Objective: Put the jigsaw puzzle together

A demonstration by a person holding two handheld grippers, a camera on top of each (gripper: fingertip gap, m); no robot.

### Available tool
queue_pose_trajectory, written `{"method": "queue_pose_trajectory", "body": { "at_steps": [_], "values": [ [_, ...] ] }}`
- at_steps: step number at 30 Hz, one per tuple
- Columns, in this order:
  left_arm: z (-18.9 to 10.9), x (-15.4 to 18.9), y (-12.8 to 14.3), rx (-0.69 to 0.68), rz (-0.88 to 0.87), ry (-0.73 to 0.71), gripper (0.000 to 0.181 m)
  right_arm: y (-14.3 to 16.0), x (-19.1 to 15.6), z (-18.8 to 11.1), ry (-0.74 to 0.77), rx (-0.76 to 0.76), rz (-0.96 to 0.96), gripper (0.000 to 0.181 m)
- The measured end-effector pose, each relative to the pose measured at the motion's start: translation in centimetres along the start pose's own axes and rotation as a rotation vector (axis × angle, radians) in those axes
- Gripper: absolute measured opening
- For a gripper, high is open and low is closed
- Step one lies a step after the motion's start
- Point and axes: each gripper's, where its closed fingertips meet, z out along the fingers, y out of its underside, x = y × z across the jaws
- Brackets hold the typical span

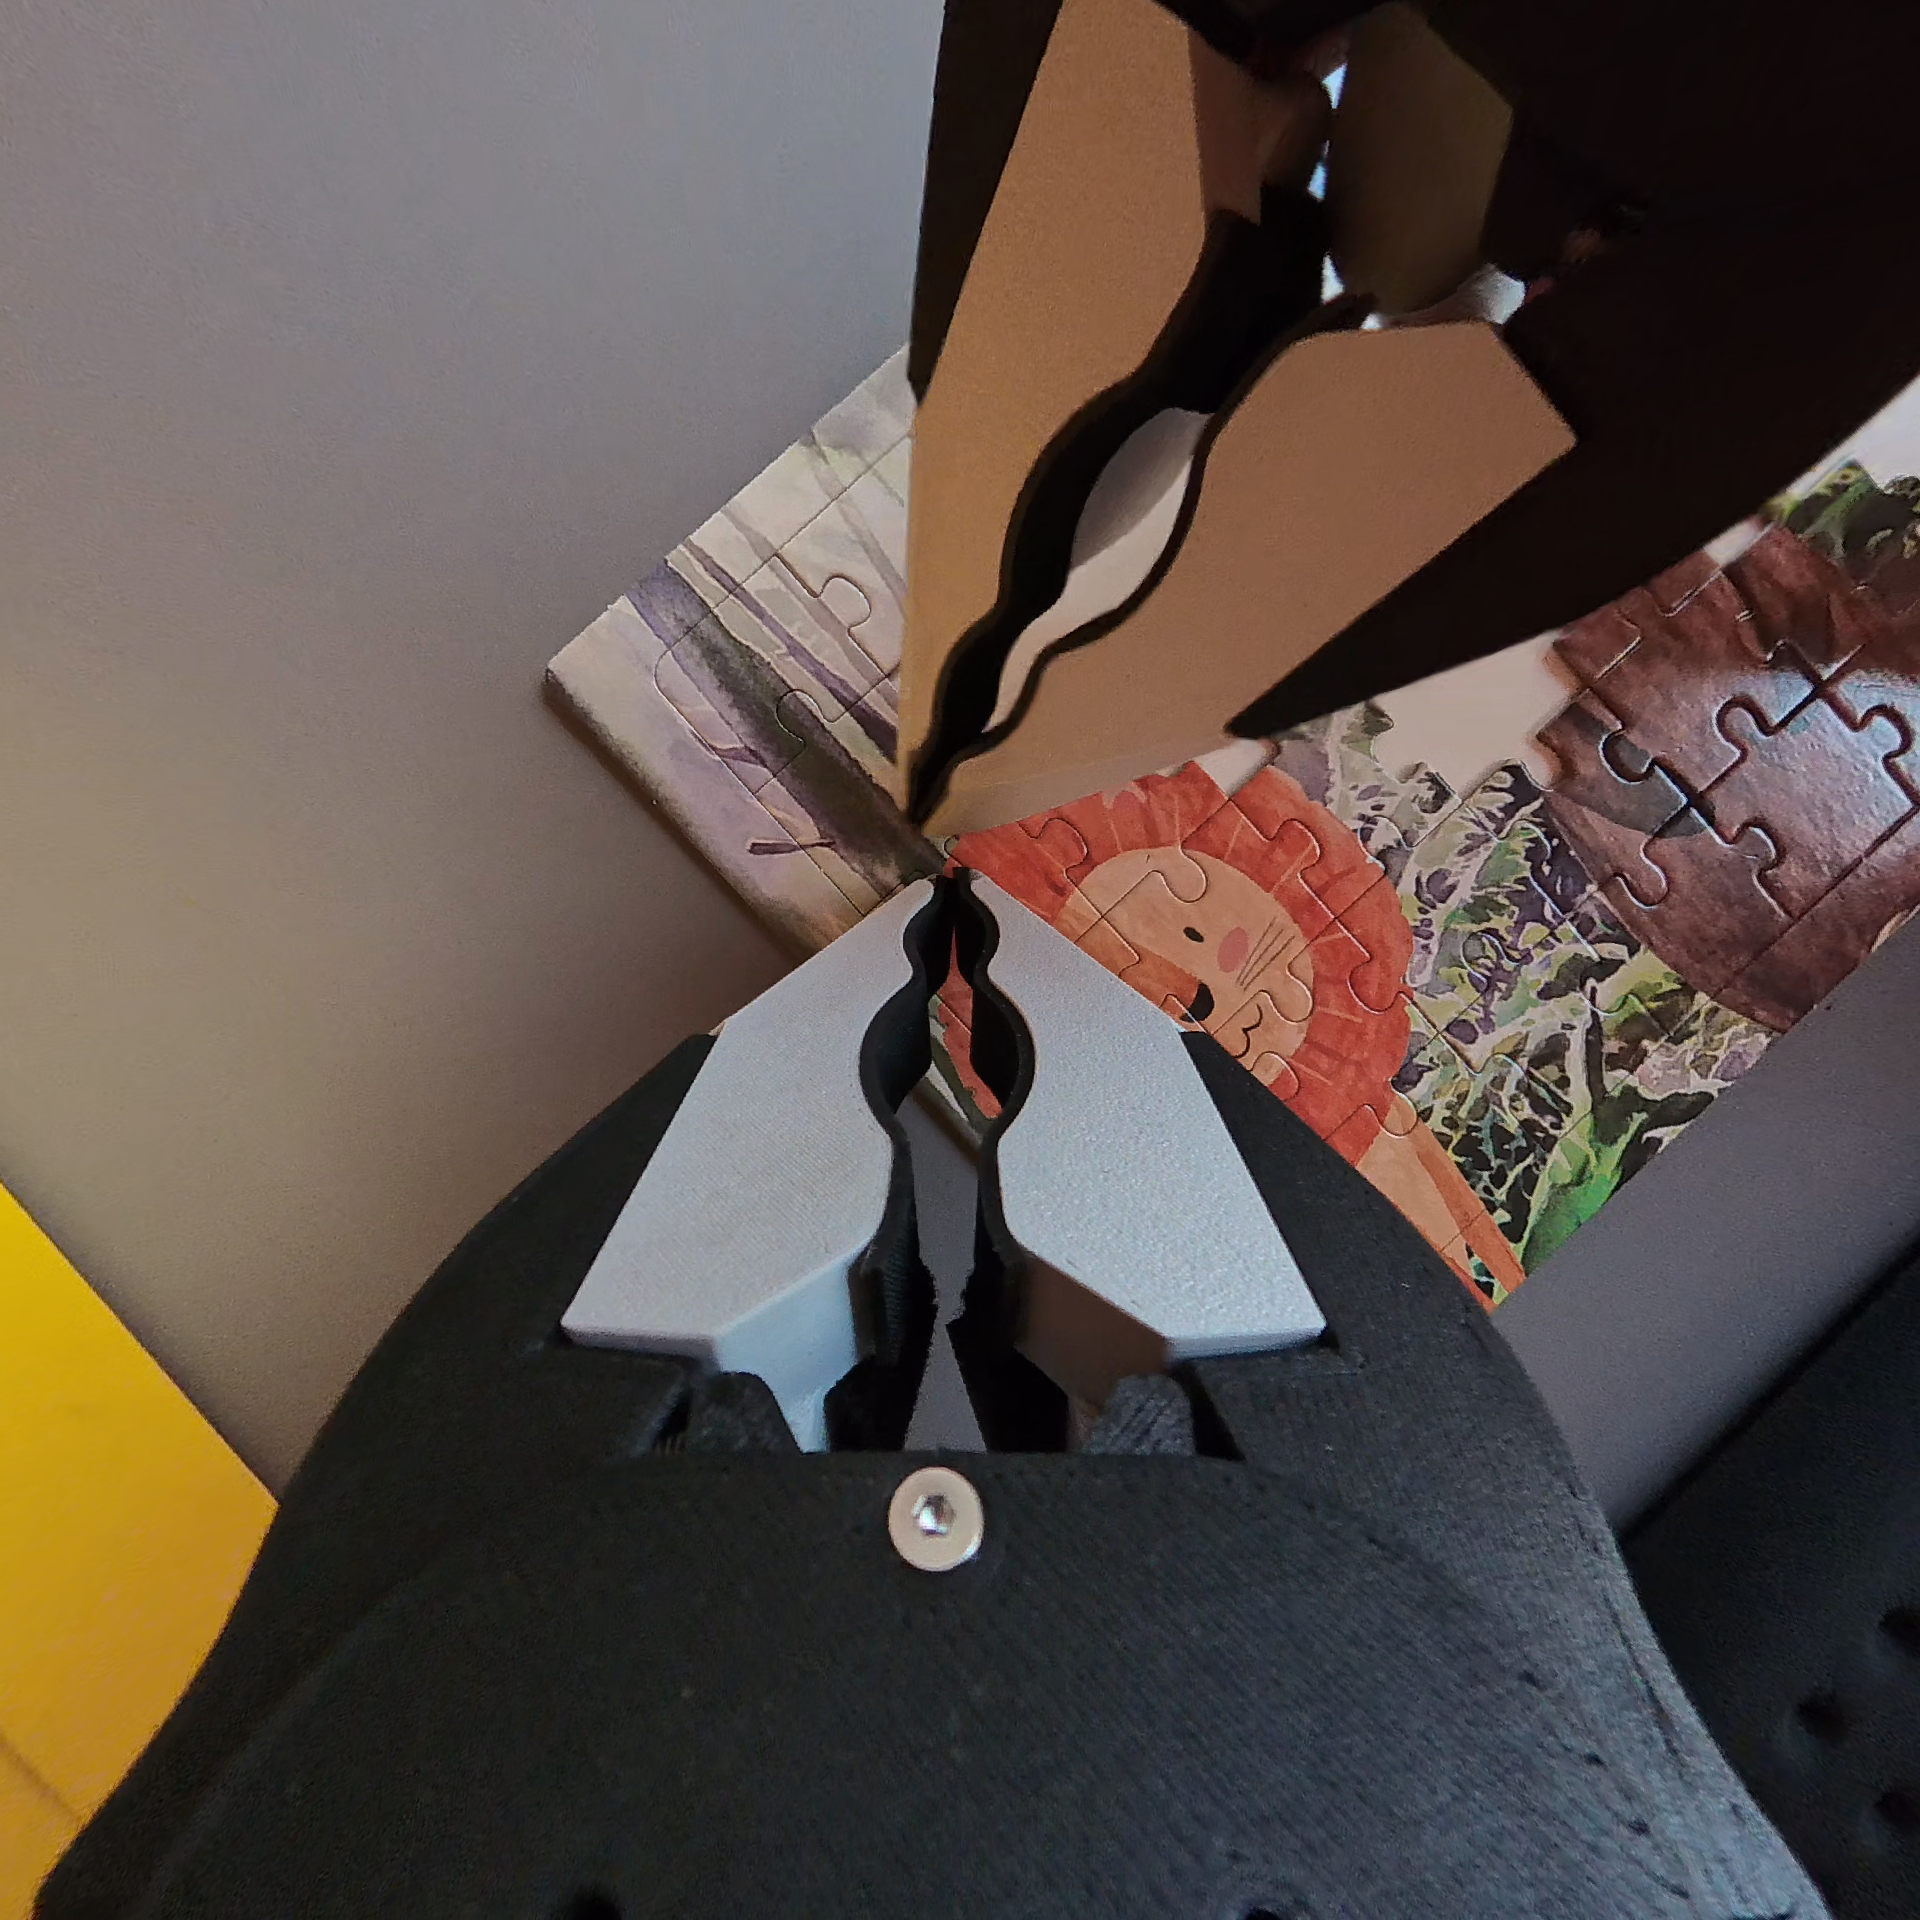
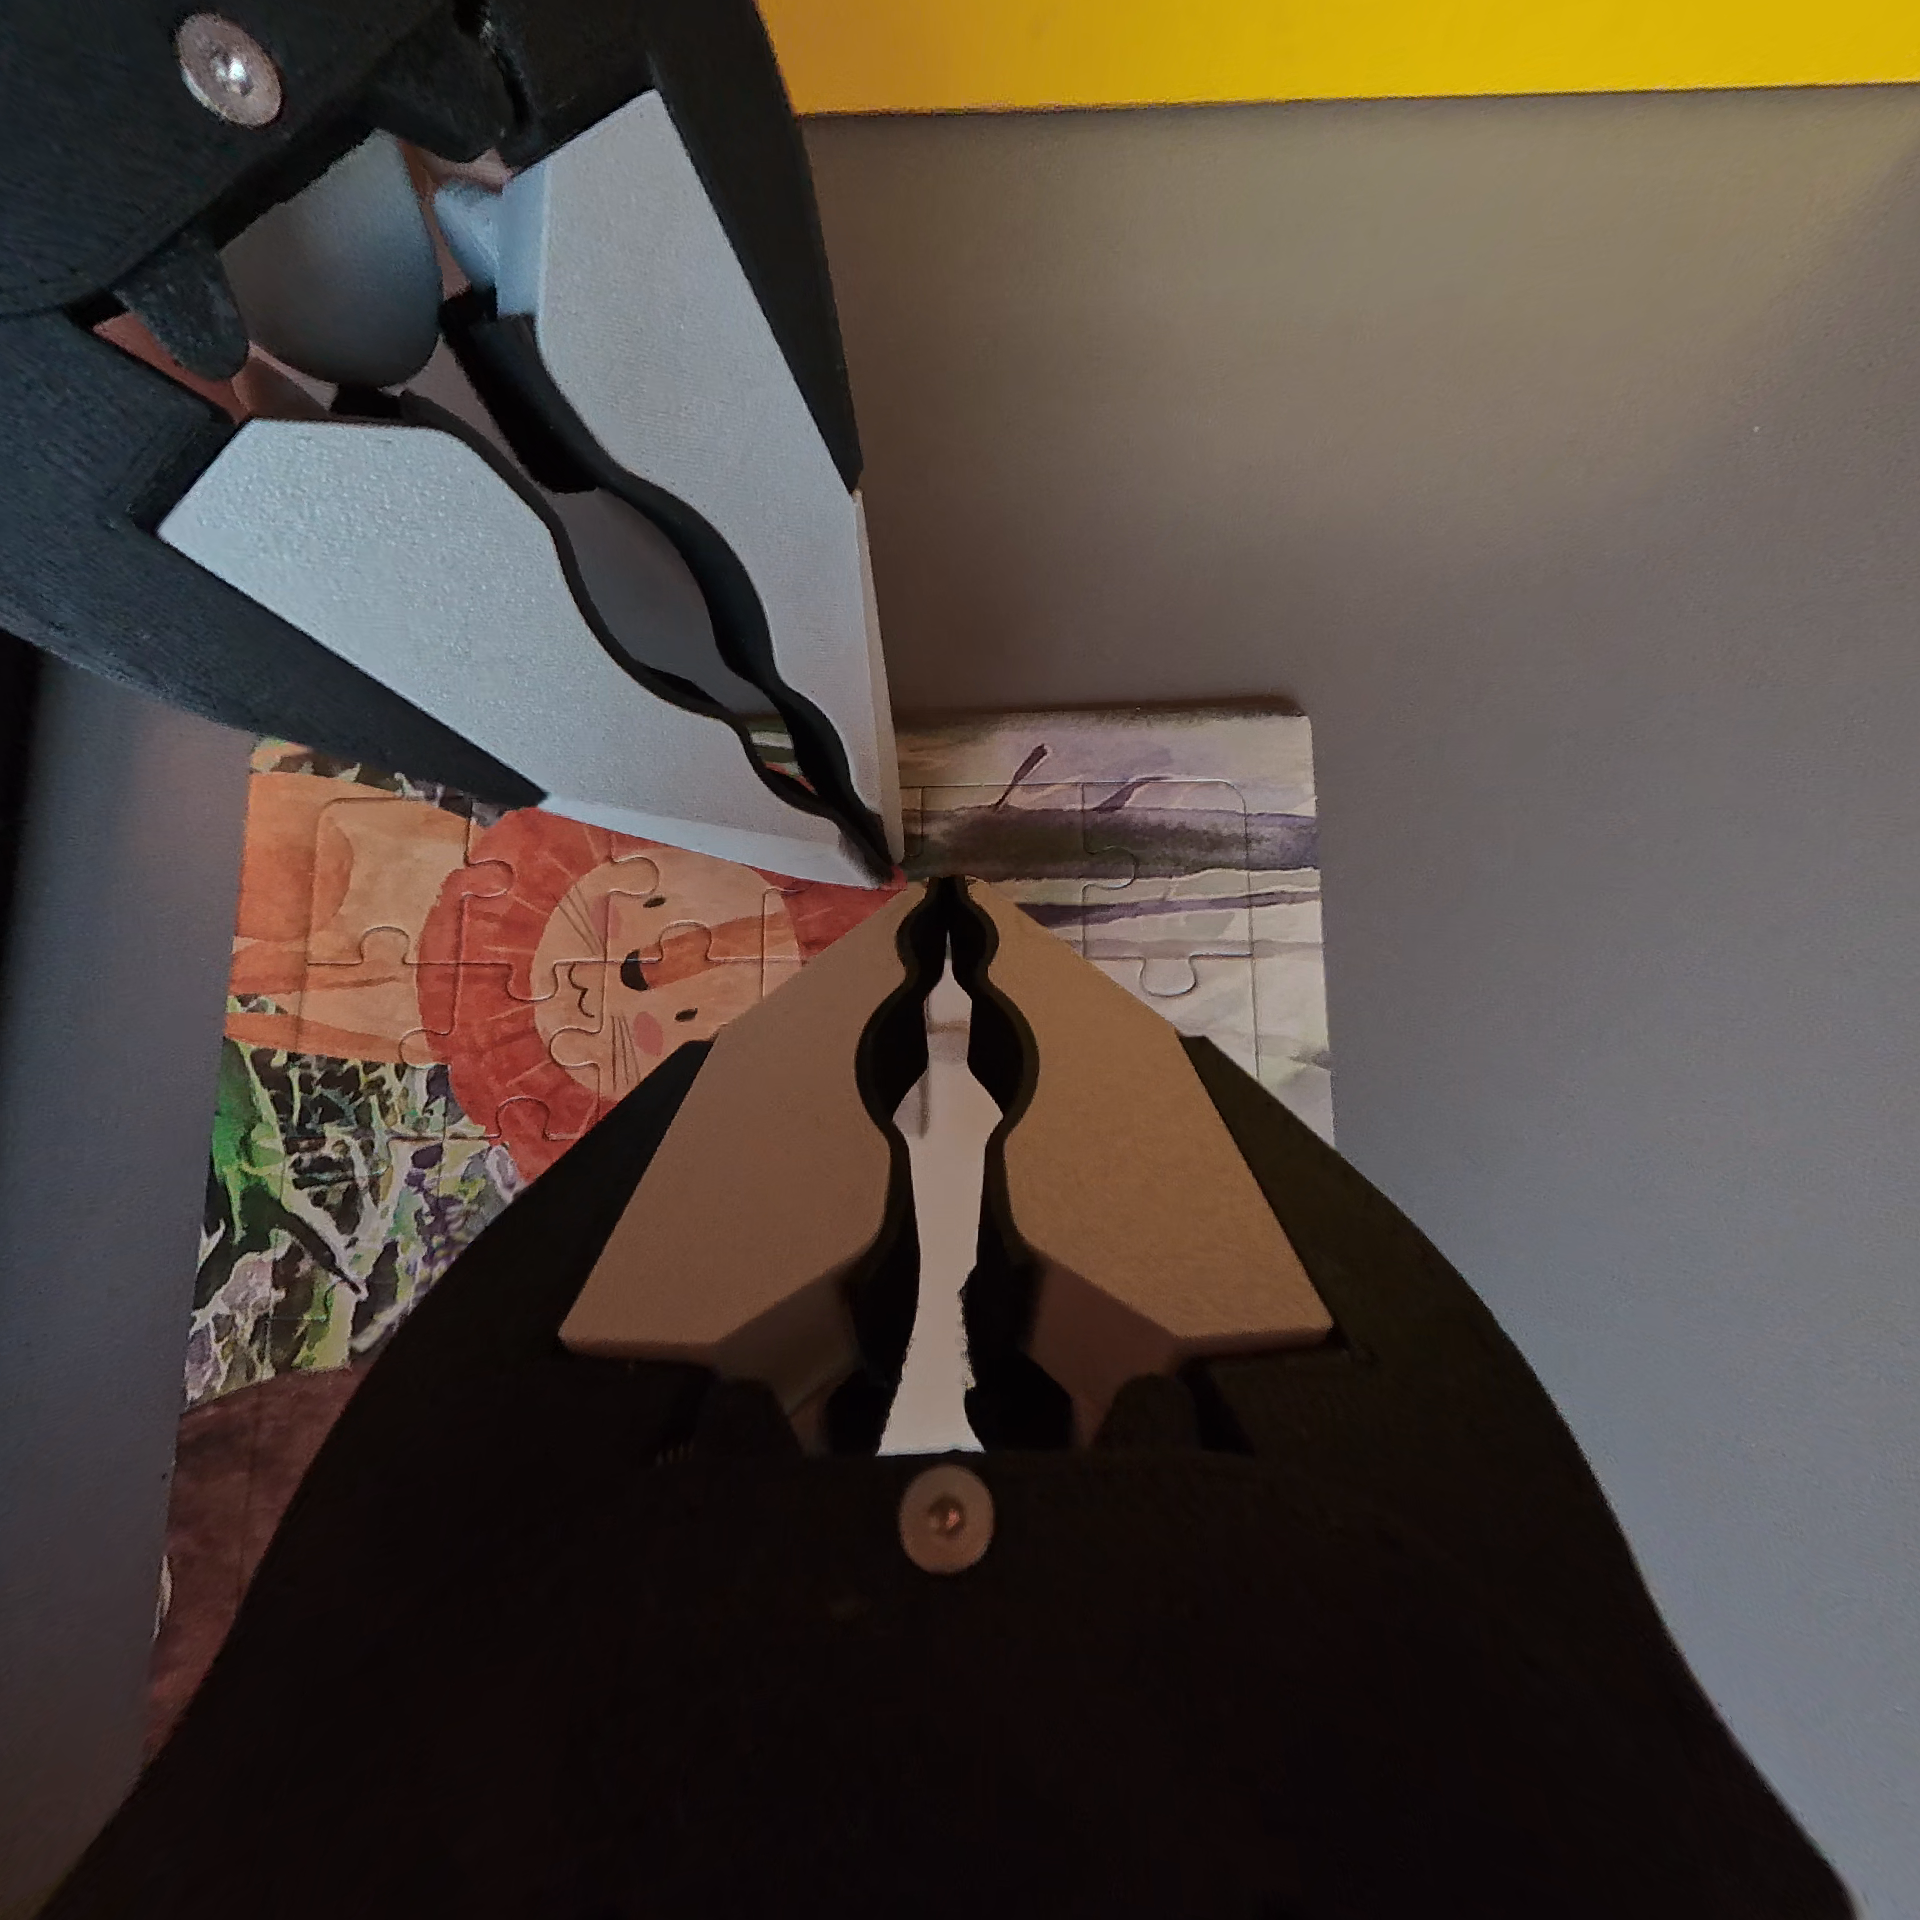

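Note:
The jigsaw puzzle [image 1: 1455,987] lies flat on the grey table, with a lion's face [image 1: 1236,935], green foliage and a brown area. My left gripper [image 1: 951,883], with grey fingers, is shut and its tips touch the puzzle at the edge of the lion's mane. My right gripper [image 1: 925,821], with tan fingers, comes in from above, also shut, tips almost meeting the left's. In the right wrist view the right gripper [image 2: 948,883] and left gripper [image 2: 883,857] meet on the puzzle [image 2: 1195,862] between the lion [image 2: 623,966] and the purple-grey pieces. Neither holds a piece.
The grey table [image 2: 1558,520] surrounds the puzzle. A yellow surface [image 2: 1351,52] borders it at the far side and shows at the lower left of the left wrist view [image 1: 83,1455]. A bare white patch [image 1: 1475,717] shows beside the brown pieces. About 5 centimeters separates my left fingertips from the lion's face [image 1: 1236,935].

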Motion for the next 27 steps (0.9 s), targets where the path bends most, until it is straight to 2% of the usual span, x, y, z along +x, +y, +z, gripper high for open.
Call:
{"method": "queue_pose_trajectory", "body": {
  "at_steps": [4, 6, 8, 11, 13, 15, 17, 19, 21, 22, 24, 27],
  "values": [
    [0.0, 0.0, 0.0, 0.003, -0.009, 0.004, 0.0, -1.5, 1.4, -0.1, 0.035, 0.114, 0.082, 0.0],
    [0.0, 0.1, 0.0, 0.002, -0.011, 0.004, 0.0, -0.4, 1.6, 0.5, 0.041, 0.038, 0.061, 0.0],
    [0.0, 0.1, 0.0, 0.002, -0.009, 0.002, 0.0, -0.6, 1.6, 0.4, 0.046, 0.028, 0.038, 0.0],
    [0.0, 0.1, -0.1, 0.0, -0.008, 0.0, 0.0, -1.5, 3.2, -0.1, 0.131, 0.083, 0.043, 0.0],
    [0.1, 0.1, -0.1, -0.001, -0.006, -0.004, 0.0, -0.5, 3.6, 0.2, 0.125, 0.027, 0.064, 0.0],
    [0.1, 0.1, -0.1, 0.0, -0.007, -0.004, 0.0, -1.5, 3.8, -1.4, 0.152, 0.037, 0.032, 0.0],
    [0.0, 0.2, 0.0, -0.004, -0.007, -0.005, 0.0, -5.2, 3.9, -7.0, 0.263, 0.15, -0.06, 0.0],
    [0.0, 0.2, 0.0, -0.008, 0.003, -0.017, 0.0, -9.5, 2.8, -15.6, 0.361, 0.359, -0.083, 0.0],
    [0.0, 0.2, 0.0, -0.015, 0.017, -0.031, 0.0, -11.5, 0.9, -24.9, 0.458, 0.589, -0.086, 0.0],
    [0.0, 0.2, 0.0, -0.017, 0.023, -0.038, 0.0, -11.2, 0.5, -28.9, 0.531, 0.666, -0.086, 0.0],
    [0.0, 0.2, 0.0, -0.019, 0.032, -0.046, 0.0, -8.0, 0.9, -34.7, 0.701, 0.693, -0.061, 0.01],
    [-0.5, 0.0, -0.7, 0.025, 0.042, -0.067, 0.0, -0.3, 2.1, -39.8, 0.906, 0.601, 0.043, 0.015]
  ]
}}
